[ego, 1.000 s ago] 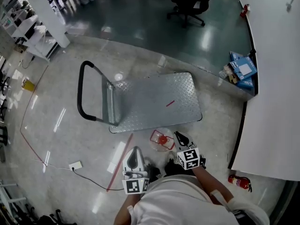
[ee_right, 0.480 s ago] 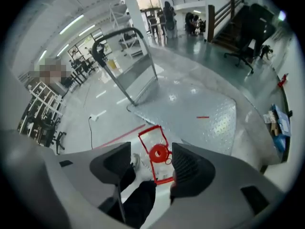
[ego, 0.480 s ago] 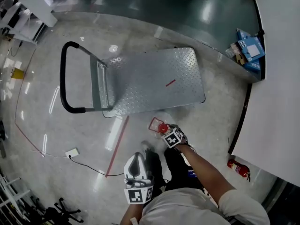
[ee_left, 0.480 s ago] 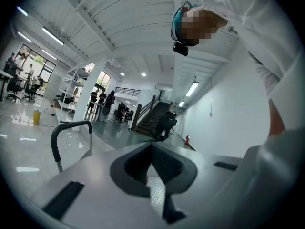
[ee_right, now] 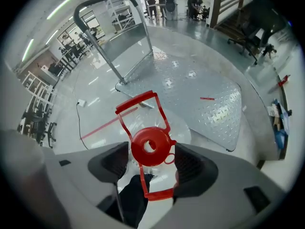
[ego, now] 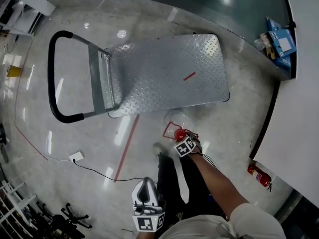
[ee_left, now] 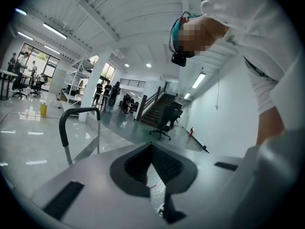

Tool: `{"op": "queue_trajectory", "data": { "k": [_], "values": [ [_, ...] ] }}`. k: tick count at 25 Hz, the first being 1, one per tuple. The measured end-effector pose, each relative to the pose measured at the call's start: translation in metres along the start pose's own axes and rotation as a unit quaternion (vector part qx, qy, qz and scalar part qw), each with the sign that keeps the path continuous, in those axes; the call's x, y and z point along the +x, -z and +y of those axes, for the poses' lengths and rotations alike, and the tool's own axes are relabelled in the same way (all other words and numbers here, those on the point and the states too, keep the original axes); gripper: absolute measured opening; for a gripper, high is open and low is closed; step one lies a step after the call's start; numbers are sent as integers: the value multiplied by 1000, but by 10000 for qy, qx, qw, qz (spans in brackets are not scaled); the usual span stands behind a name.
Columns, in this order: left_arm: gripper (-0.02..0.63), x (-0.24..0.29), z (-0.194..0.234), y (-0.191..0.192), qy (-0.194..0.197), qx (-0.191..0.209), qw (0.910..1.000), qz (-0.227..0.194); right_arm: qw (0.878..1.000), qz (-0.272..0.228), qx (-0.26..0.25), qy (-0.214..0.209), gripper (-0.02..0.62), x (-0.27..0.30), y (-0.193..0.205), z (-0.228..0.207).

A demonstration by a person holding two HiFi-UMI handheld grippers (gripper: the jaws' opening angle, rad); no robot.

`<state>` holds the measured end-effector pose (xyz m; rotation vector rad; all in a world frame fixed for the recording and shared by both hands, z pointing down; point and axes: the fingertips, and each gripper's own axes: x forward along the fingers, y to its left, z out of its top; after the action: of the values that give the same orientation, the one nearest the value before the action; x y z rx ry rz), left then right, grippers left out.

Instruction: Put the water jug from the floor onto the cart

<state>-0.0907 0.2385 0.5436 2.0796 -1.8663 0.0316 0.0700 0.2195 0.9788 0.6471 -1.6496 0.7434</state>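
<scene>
The water jug [ego: 174, 125] is clear plastic with a red cap [ee_right: 151, 146] and a red carry handle [ee_right: 138, 104]. It stands on the floor just in front of the cart's near edge. My right gripper [ego: 181, 135] points steeply down over it. Its jaws are opening, one on each side of the red cap, and the pads do not press on it. The cart [ego: 164, 73] is a bare steel platform with a black push handle [ego: 54, 73] at its left. My left gripper [ego: 145, 184] hangs low by my legs, shut and holding nothing.
A white wall [ego: 299, 108] curves along the right, with a red fire extinguisher [ego: 259, 176] at its foot and blue boxes [ego: 281, 44] further back. A red tape line [ego: 127, 148] and a cable with a plug [ego: 76, 157] lie on the floor at the left.
My right gripper has dropped from beside my body down onto the jug's top, and its jaws have spread. The left gripper has sunk lower in the head view.
</scene>
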Motion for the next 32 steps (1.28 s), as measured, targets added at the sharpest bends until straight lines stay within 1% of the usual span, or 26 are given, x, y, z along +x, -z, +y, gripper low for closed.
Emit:
{"op": "queue_trajectory", "data": {
  "k": [4, 8, 11, 16, 19, 22, 28, 32],
  "values": [
    [3, -1, 9, 11, -138, -95, 9998, 111, 9996, 95, -247, 75, 289, 18, 1, 3],
    [3, -2, 8, 15, -90, 57, 9998, 164, 9995, 181, -267, 9, 293, 28, 0, 5],
    [3, -3, 11, 17, -108, 55, 9998, 163, 9993, 171, -322, 66, 301, 30, -2, 2],
    [3, -8, 10, 16, -69, 35, 9999, 133, 9984, 285, -474, 98, 301, 19, 10, 4],
    [3, -5, 7, 13, -71, -38, 10000, 23, 9986, 214, -486, 53, 301, -3, 5, 3],
    [3, -3, -2, 1, -39, -48, 9999, -102, 9988, 126, -476, -43, 301, -41, 2, 1],
    [3, 3, -34, -38, -12, 99, 9992, -389, 9979, -28, -634, -124, 301, -134, -6, -12],
    [3, 9, -51, -71, -67, 146, 9972, -727, 9968, -304, -729, -104, 301, -182, -34, -27]
  ]
}}
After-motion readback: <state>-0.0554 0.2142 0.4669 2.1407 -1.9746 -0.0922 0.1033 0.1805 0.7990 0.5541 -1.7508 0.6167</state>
